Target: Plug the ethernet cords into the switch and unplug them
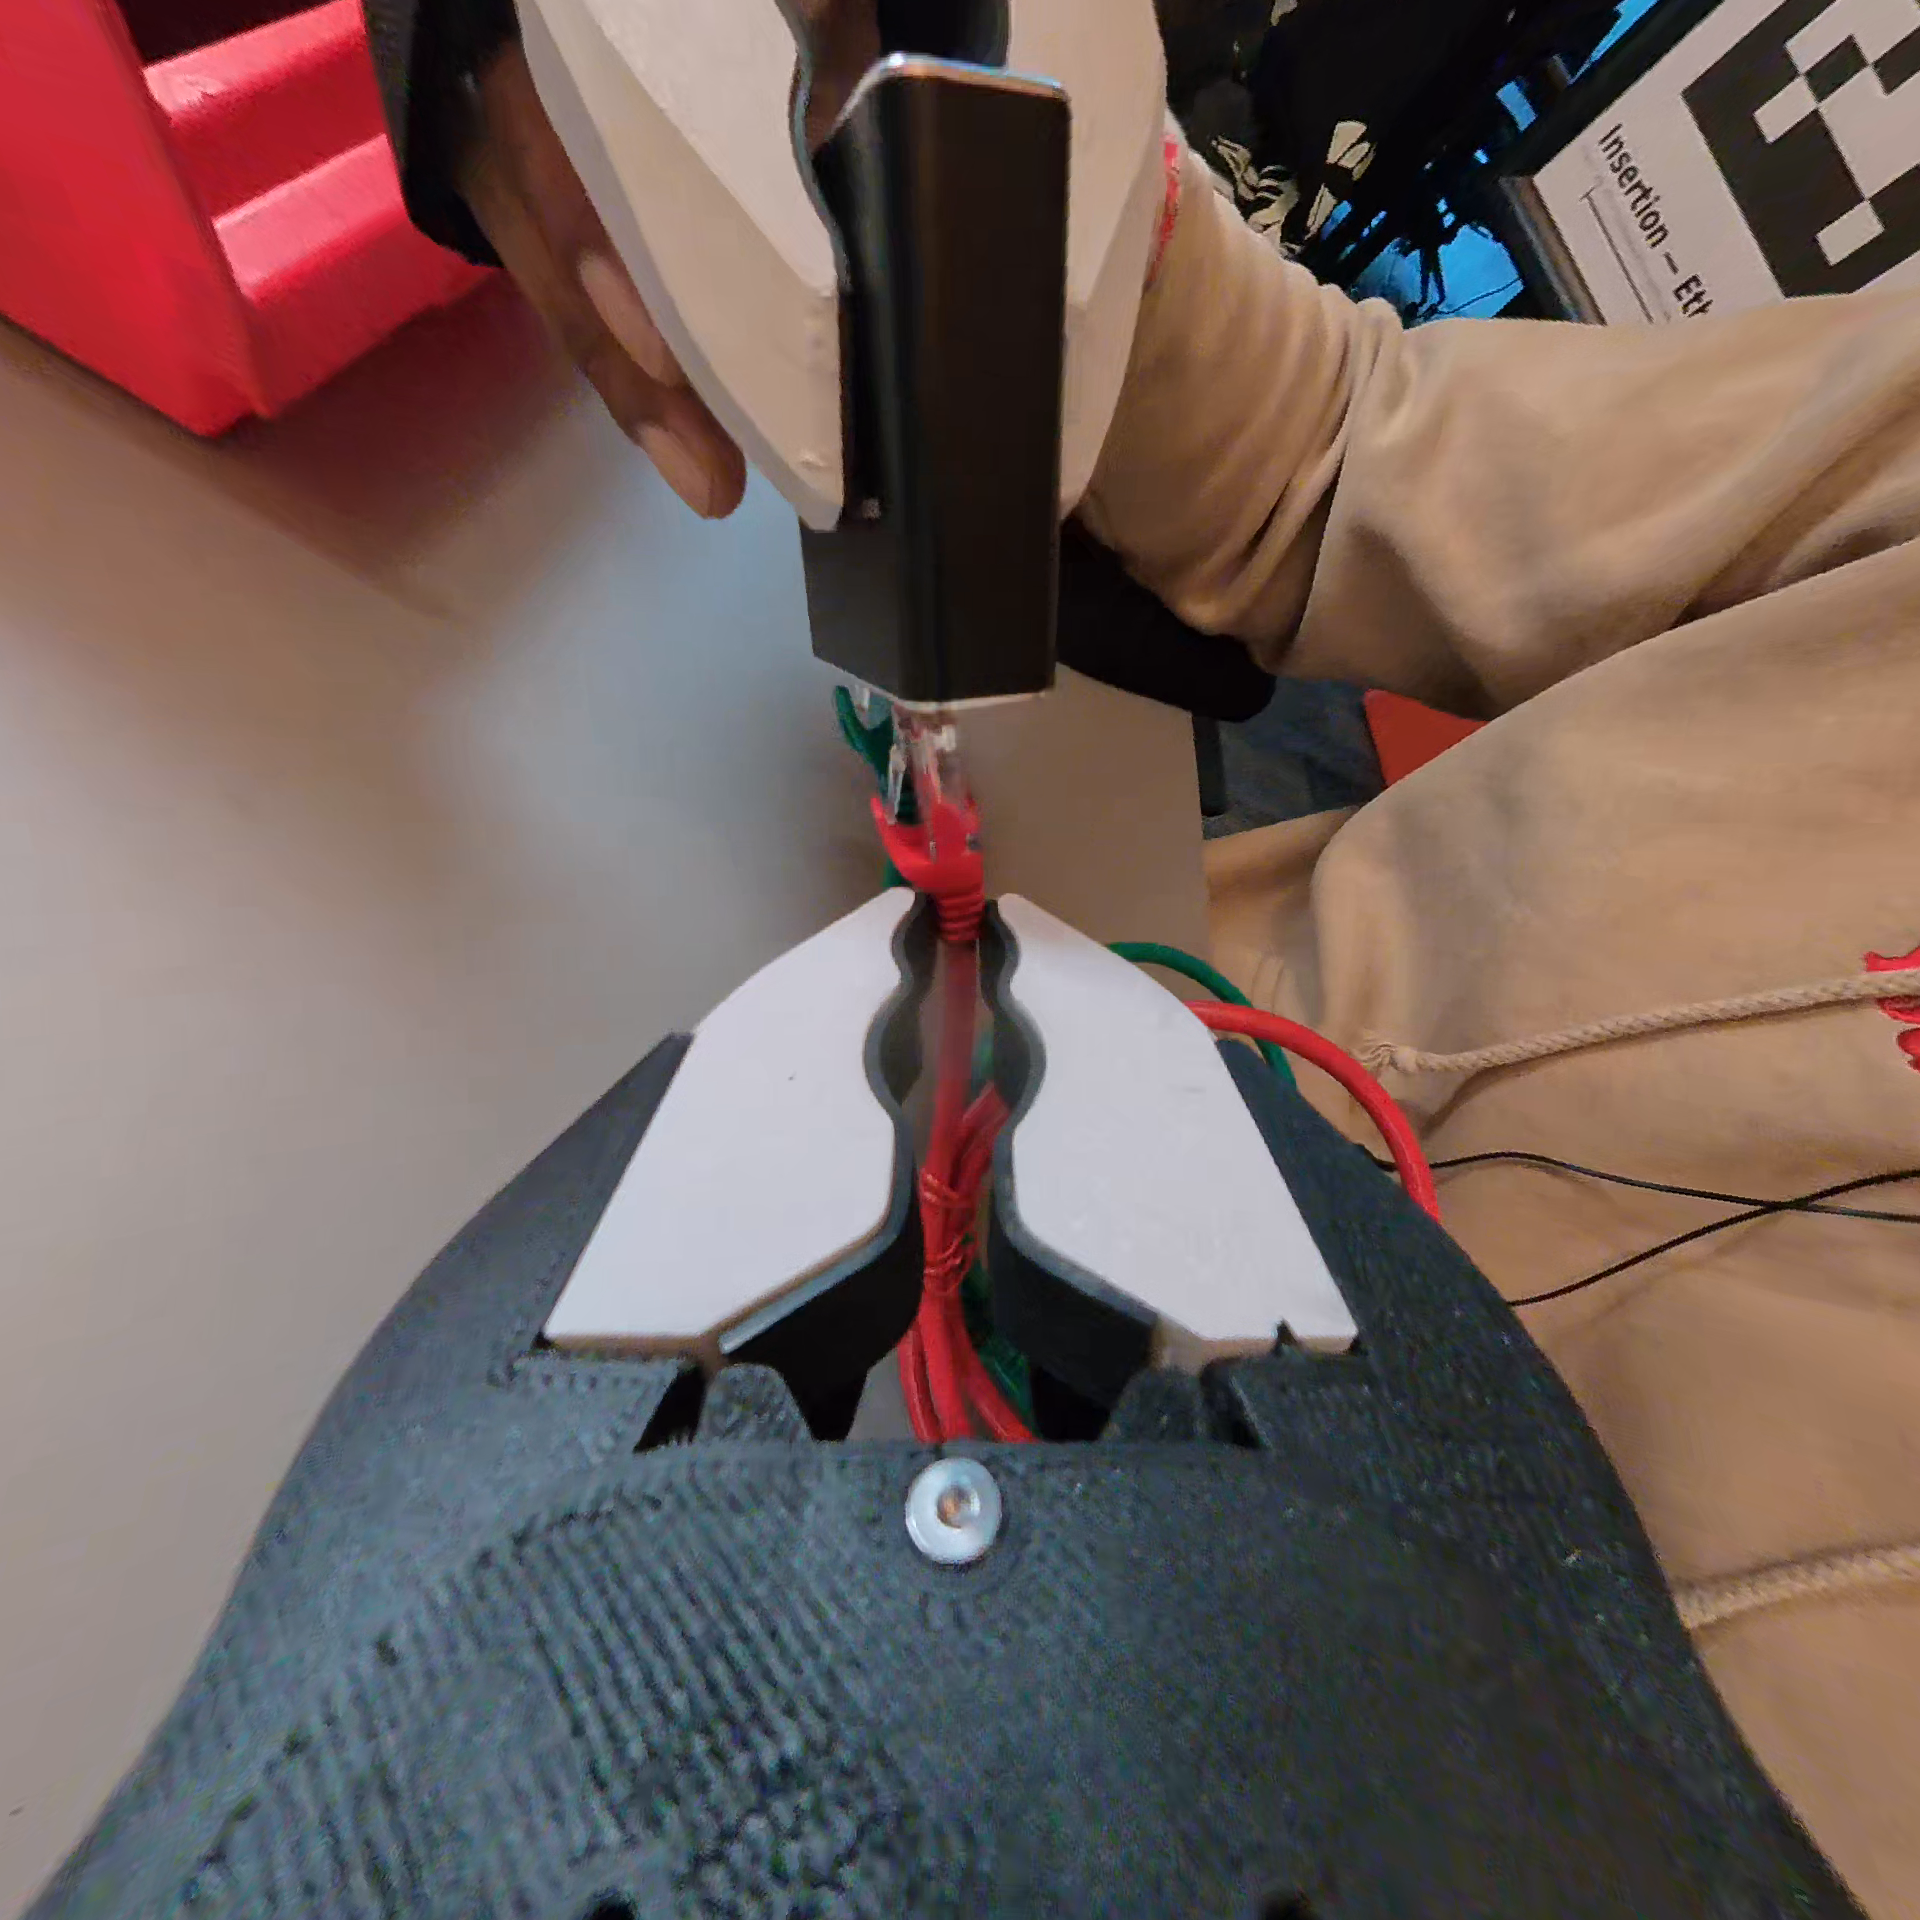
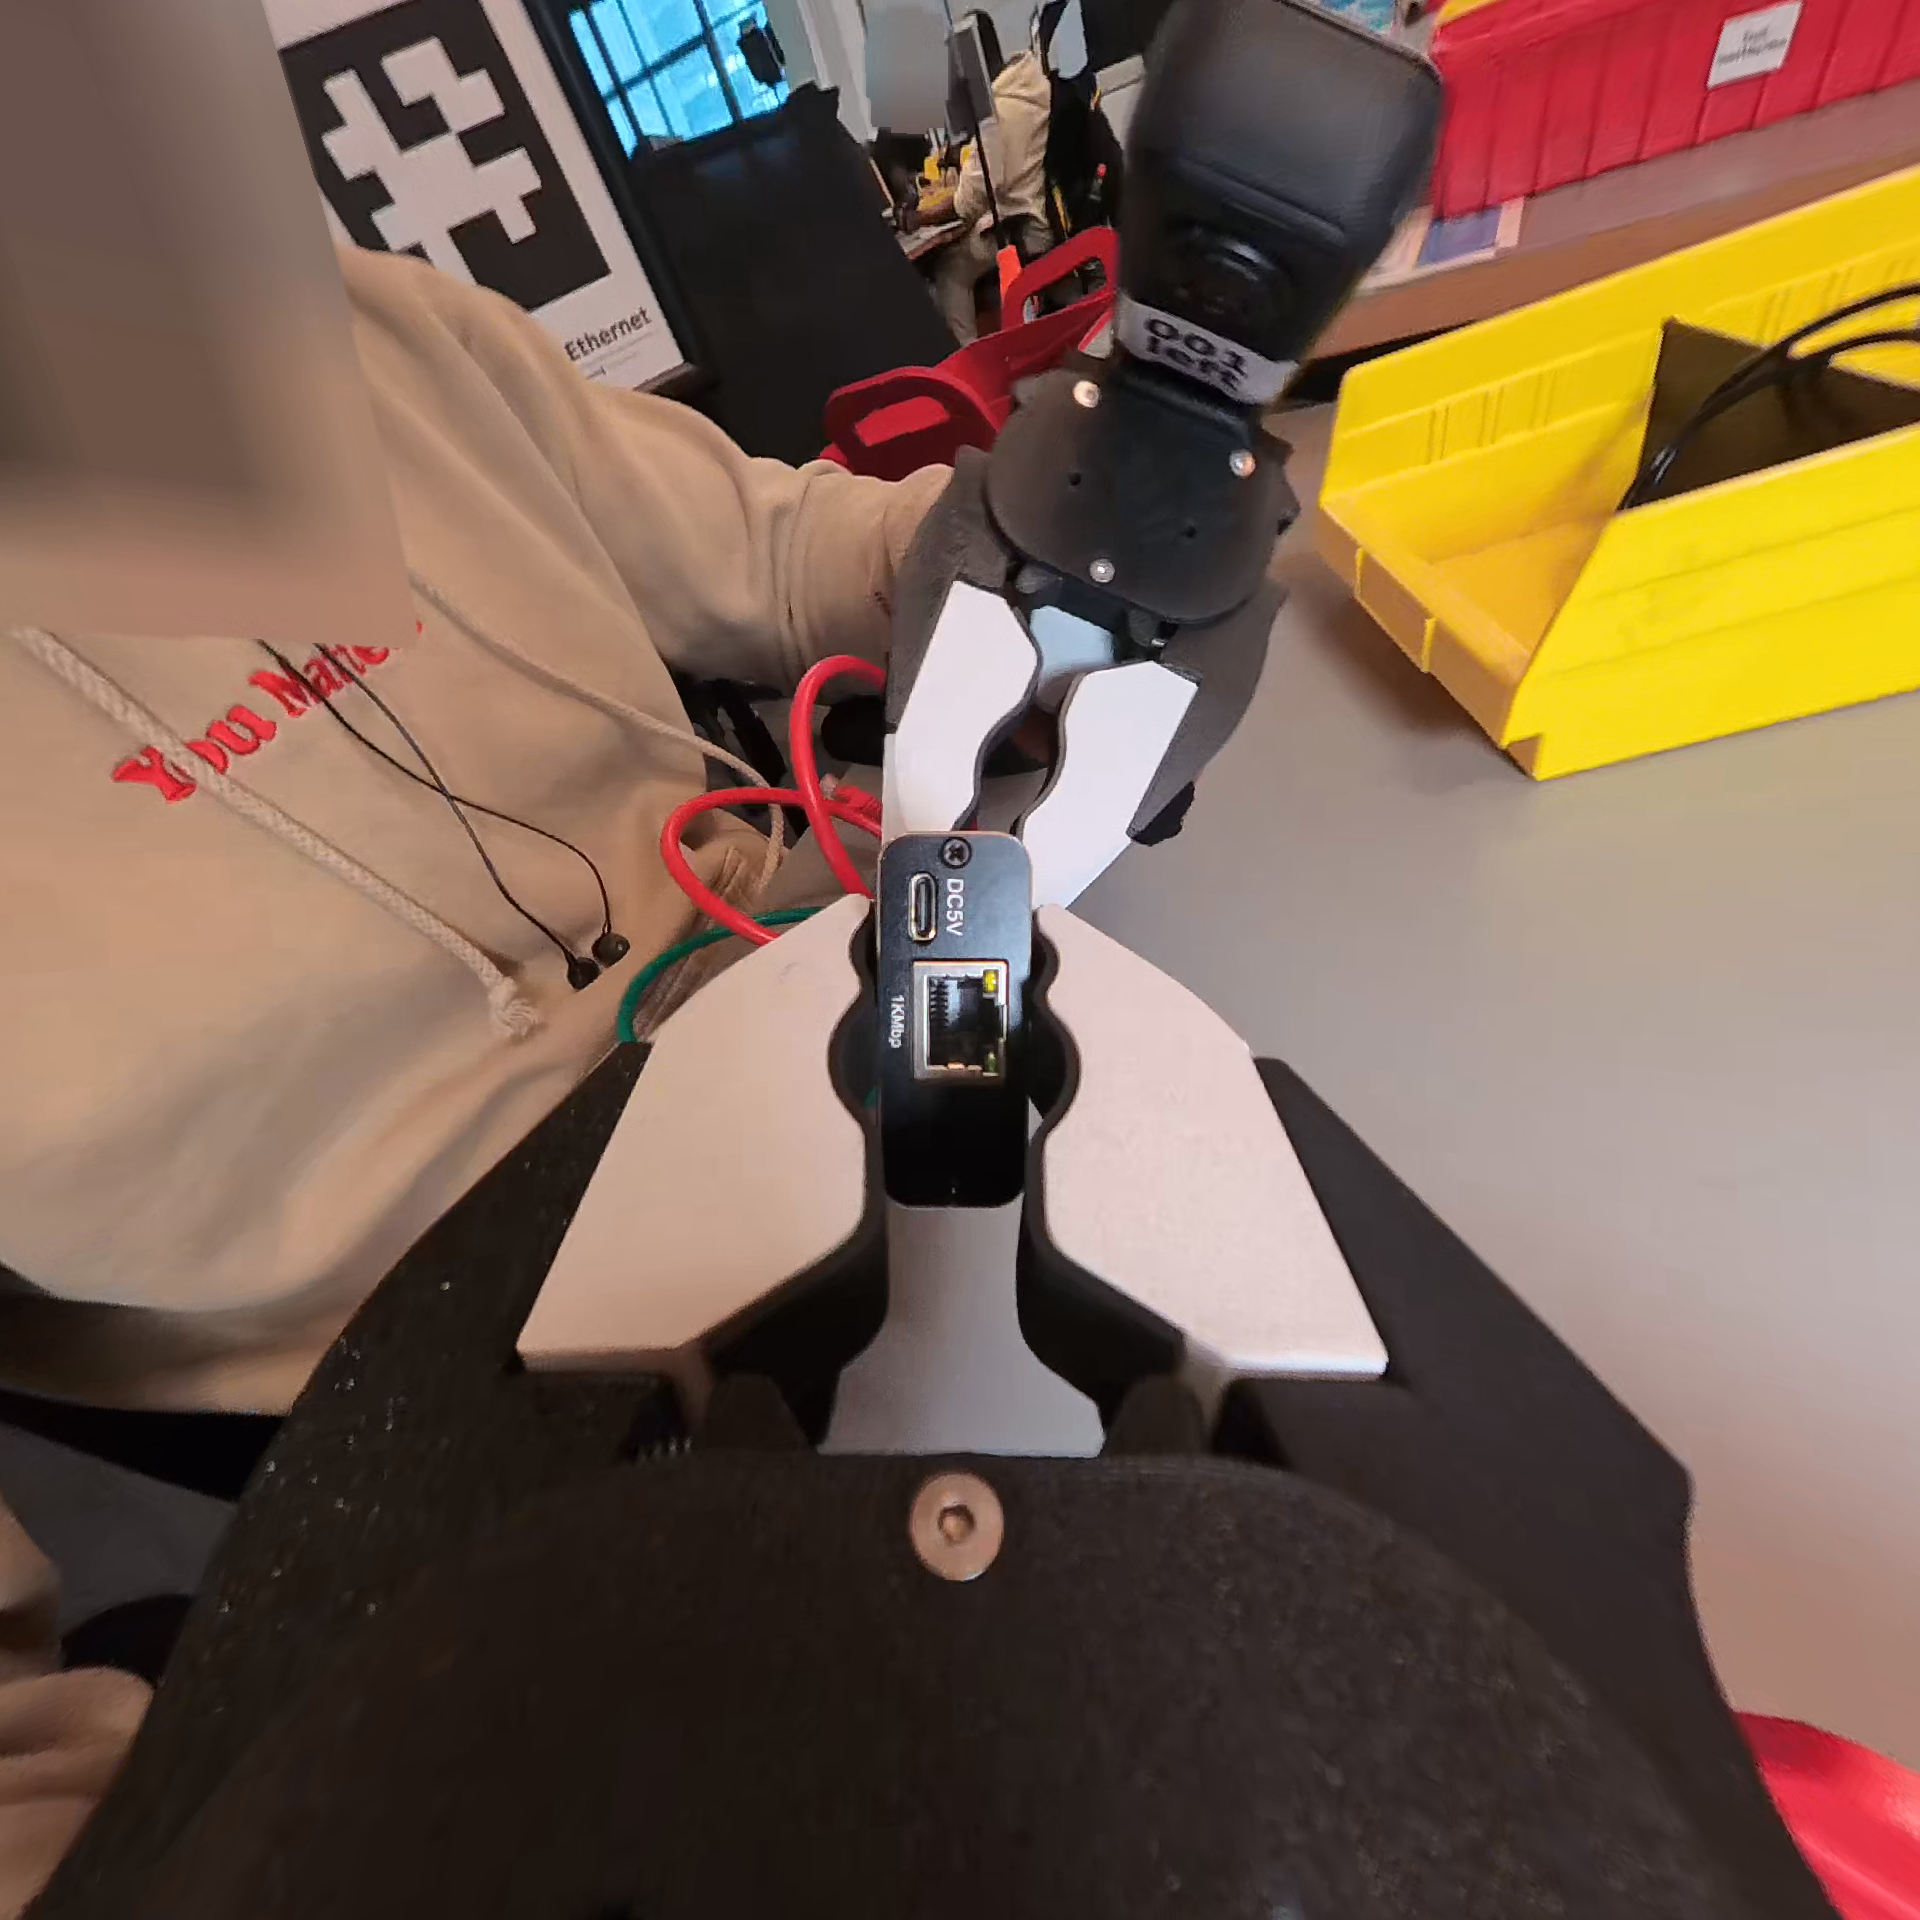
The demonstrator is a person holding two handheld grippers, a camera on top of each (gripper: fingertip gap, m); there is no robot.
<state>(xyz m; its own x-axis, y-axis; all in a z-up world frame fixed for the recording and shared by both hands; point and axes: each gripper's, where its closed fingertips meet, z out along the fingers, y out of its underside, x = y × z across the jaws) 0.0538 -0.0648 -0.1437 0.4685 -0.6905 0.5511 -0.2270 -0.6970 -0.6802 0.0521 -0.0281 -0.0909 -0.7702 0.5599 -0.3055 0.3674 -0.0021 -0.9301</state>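
Counter [image 2: 1558, 1039] grey, fills rt half of rt wrist view. Yellow bin [image 2: 1621, 582] at 2 o'clock; red bin [image 1: 208, 208] at 11 in left view. Person's tan hoodie [image 1: 1558, 623] at 3. Rt tool [image 2: 954, 925] clamped on black switch [image 2: 956, 1029], held mid-air, empty port facing cam. Left tool [image 1: 954, 914] closed on red cord [image 1: 951, 1039] just behind boot; clear plug [image 1: 920, 753] at switch's lower end, 12 o'clock, seating depth unclear. Green cord [image 1: 1184, 961] loops at 3.
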